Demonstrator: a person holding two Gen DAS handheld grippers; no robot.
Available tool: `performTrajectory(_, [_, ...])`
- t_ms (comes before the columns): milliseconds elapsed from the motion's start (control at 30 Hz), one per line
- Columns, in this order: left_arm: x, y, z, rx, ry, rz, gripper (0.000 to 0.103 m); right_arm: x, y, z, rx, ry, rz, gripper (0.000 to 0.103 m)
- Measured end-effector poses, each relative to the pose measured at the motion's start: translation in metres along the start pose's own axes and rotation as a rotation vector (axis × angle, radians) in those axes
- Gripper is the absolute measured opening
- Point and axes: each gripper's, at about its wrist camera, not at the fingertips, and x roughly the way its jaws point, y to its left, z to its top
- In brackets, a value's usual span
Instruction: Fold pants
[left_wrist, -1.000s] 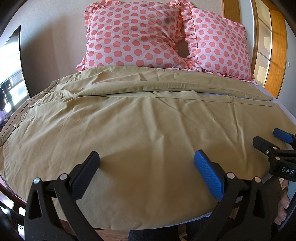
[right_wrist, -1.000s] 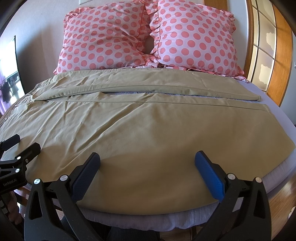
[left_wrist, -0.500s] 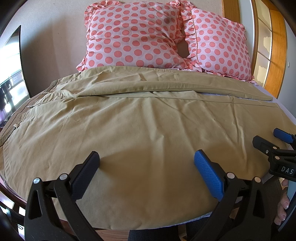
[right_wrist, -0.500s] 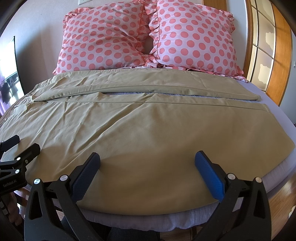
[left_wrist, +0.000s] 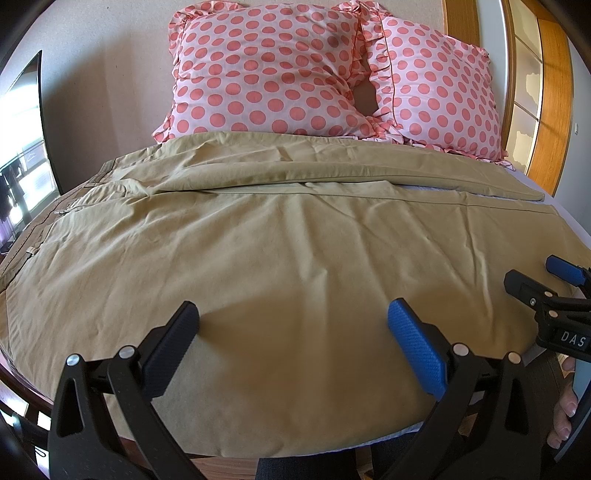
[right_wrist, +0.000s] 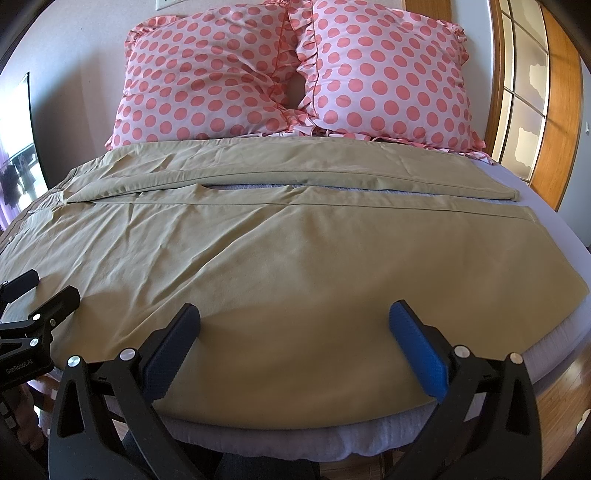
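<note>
Khaki pants lie spread flat across the bed, waistband at the left, both legs running to the right; they also show in the right wrist view. My left gripper is open and empty, hovering over the near leg close to the bed's front edge. My right gripper is open and empty over the same leg, further right. The right gripper shows at the right edge of the left wrist view. The left gripper shows at the left edge of the right wrist view.
Two pink polka-dot pillows stand at the bed's head. The pale sheet shows at the right. A wooden-framed window is at the far right, wooden floor beneath.
</note>
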Motion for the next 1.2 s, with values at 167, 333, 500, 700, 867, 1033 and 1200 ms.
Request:
performTrajectory(167, [0.0,0.0,0.0,0.0,0.0,0.0,0.101,-0.0003,0.0001,0.0,0.0,-0.001,0.0,0.102])
performTrajectory(333, [0.0,0.0,0.0,0.0,-0.001,0.0,0.101,-0.0003,0.0,0.0002,0.0,-0.001,0.0,0.102])
performTrajectory(500, [-0.0001,0.0,0.0,0.0,-0.001,0.0,0.101,-0.0004,-0.0001,0.0001,0.0,-0.001,0.0,0.102])
performTrajectory(700, [0.0,0.0,0.0,0.0,-0.001,0.0,0.101,-0.0003,-0.0001,0.0001,0.0,-0.002,0.0,0.102])
performTrajectory(867, [-0.0001,0.0,0.0,0.0,-0.002,0.0,0.101,-0.0002,-0.0001,0.0002,0.0,-0.002,0.0,0.102])
performTrajectory(1033, [0.0,0.0,0.0001,0.001,-0.002,0.0,0.101,-0.0007,0.0,-0.0015,0.0,-0.006,0.0,0.102])
performTrajectory(1200, [-0.0001,0.0,0.0,0.001,-0.003,0.0,0.101,-0.0002,0.0006,-0.0029,0.001,-0.014,-0.001,0.102])
